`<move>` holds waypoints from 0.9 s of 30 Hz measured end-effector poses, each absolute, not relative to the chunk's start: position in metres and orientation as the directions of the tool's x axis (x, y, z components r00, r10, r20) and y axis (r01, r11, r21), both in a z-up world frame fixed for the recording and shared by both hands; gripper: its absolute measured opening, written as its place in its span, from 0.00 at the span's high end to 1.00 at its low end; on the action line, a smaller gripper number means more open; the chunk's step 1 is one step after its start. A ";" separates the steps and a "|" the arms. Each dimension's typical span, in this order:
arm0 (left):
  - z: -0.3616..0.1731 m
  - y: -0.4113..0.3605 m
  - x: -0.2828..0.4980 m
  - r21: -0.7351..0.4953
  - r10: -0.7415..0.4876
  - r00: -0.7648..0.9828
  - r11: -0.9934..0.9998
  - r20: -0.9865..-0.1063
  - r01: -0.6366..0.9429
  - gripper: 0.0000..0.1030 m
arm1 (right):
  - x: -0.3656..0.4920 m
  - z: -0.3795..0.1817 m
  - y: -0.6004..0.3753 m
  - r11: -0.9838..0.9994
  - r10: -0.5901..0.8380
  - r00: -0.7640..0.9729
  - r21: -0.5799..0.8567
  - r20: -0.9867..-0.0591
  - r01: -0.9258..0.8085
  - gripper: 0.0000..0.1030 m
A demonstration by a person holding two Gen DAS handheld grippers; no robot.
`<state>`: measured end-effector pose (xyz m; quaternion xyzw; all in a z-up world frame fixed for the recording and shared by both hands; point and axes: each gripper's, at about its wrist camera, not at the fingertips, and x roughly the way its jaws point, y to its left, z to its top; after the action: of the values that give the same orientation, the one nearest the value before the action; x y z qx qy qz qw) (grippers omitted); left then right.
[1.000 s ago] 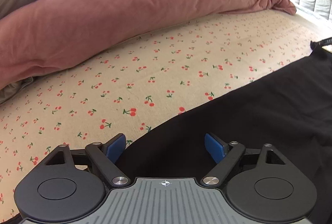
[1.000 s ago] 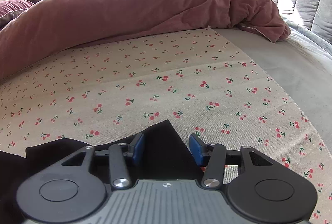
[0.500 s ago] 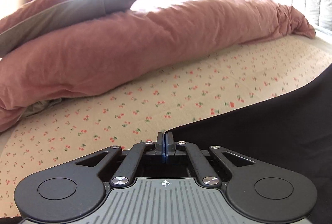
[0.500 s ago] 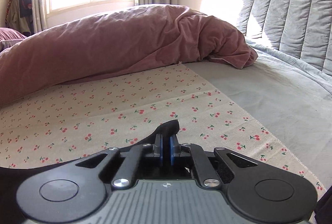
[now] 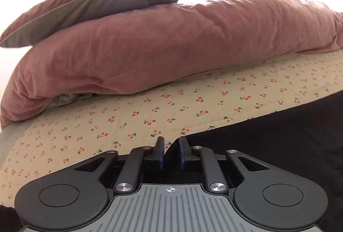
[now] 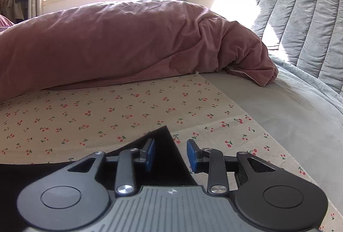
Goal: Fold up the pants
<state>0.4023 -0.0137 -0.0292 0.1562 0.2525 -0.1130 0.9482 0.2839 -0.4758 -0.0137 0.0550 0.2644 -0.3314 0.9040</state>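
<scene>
In the left wrist view, the left gripper (image 5: 170, 153) points forward and somewhat down over the bed. Its jaws are opening, with only a narrow gap so far. An edge of the black pants (image 5: 268, 141) sits in that gap, but whether the blue pads (image 5: 160, 154) press on it cannot be told. The pants spread over the lower right of the cherry-print sheet (image 5: 128, 122). Beyond, the sheet lies bare up to the pink duvet (image 5: 171, 49) along its far edge, with a pillow (image 5: 96, 2) on top.

In the right wrist view, the right gripper (image 6: 170, 153) tilts down likewise. Its jaws are opening and stand clearly apart; a pointed corner of the pants (image 6: 165, 156) lies between them, and the right-hand pad is clear of it. The sheet's right edge meets a grey bedcover (image 6: 278, 116), with a quilted headboard (image 6: 300, 23) behind. No writing is readable.
</scene>
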 end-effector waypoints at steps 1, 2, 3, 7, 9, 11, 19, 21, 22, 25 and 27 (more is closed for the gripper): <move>-0.024 -0.015 0.395 0.252 -0.151 0.853 0.917 -0.500 0.309 0.52 | 0.278 -0.011 -0.477 0.772 -0.568 0.643 -0.062 -0.513 0.633 0.53; -0.019 -0.014 0.387 0.255 -0.168 0.861 0.912 -0.481 0.320 0.31 | 0.271 -0.009 -0.480 0.775 -0.557 0.647 -0.045 -0.521 0.630 0.53; -0.013 -0.014 0.379 0.253 -0.185 0.862 0.908 -0.471 0.333 0.29 | 0.264 -0.008 -0.482 0.775 -0.544 0.641 -0.032 -0.541 0.631 0.53; 0.001 -0.021 0.347 0.217 -0.269 0.812 0.877 -0.518 0.429 0.29 | 0.234 -0.010 -0.495 0.745 -0.528 0.573 -0.017 -0.627 0.667 0.40; 0.000 -0.027 0.325 0.205 -0.317 0.779 0.848 -0.541 0.488 0.29 | 0.217 -0.015 -0.497 0.738 -0.500 0.546 0.000 -0.672 0.675 0.40; -0.002 -0.035 0.301 0.199 -0.356 0.746 0.818 -0.563 0.540 0.29 | 0.200 -0.021 -0.496 0.728 -0.467 0.523 0.026 -0.713 0.685 0.40; -0.030 -0.058 0.251 0.162 -0.440 0.619 0.716 -0.650 0.679 0.29 | 0.166 -0.036 -0.474 0.782 -0.418 0.555 0.025 -0.719 0.623 0.94; -0.036 -0.055 0.244 0.154 -0.451 0.616 0.713 -0.646 0.684 0.30 | 0.166 -0.034 -0.479 0.763 -0.434 0.545 0.028 -0.717 0.646 0.94; -0.037 -0.052 0.243 0.131 -0.457 0.608 0.721 -0.649 0.681 0.30 | 0.166 -0.034 -0.484 0.746 -0.442 0.535 0.035 -0.720 0.665 0.94; -0.033 -0.043 0.245 0.054 -0.478 0.569 0.732 -0.669 0.680 0.30 | 0.165 -0.036 -0.485 0.731 -0.463 0.516 0.019 -0.721 0.683 0.82; -0.027 -0.039 0.243 0.061 -0.479 0.571 0.728 -0.667 0.682 0.29 | 0.165 -0.031 -0.477 0.709 -0.509 0.492 -0.021 -0.706 0.704 0.66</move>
<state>0.2425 -0.0391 -0.0271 0.1580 0.3224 -0.3328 0.8720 0.1648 -0.4773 -0.0307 0.1367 0.3568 -0.3558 0.8529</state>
